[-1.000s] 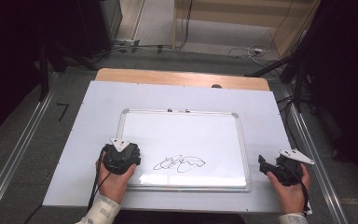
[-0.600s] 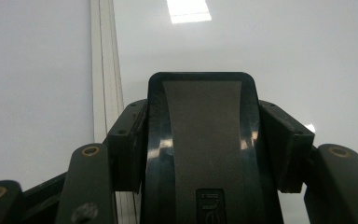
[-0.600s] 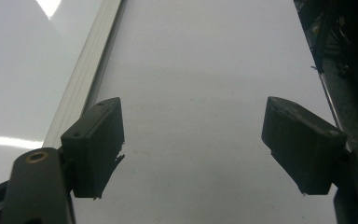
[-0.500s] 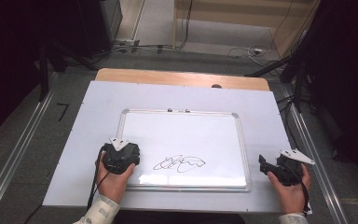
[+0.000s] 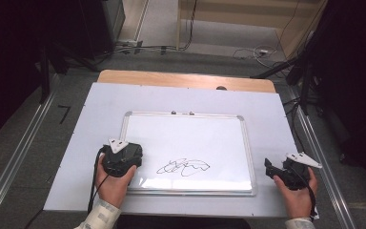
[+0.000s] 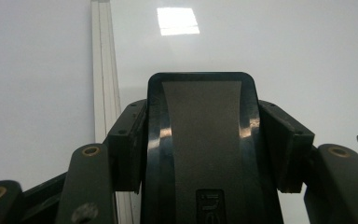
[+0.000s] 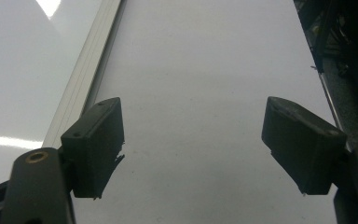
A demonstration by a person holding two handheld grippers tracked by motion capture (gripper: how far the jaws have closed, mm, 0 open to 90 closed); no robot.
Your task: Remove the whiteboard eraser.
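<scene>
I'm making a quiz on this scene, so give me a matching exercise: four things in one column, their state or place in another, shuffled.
Things:
1. left gripper
2. right gripper
3. scribble
4. whiteboard

States or places:
A. open, holding nothing
B. lies on the white table cover
C. shut on a black eraser
D. drawn on the board's near half

Pairs: 1-C, 2-A, 3-D, 4-B

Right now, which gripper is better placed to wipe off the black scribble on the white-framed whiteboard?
Left, most likely. The left gripper is shut on a black block-shaped eraser over the whiteboard, beside the black scribble. The right gripper is open, empty, off the board's right edge.
</scene>
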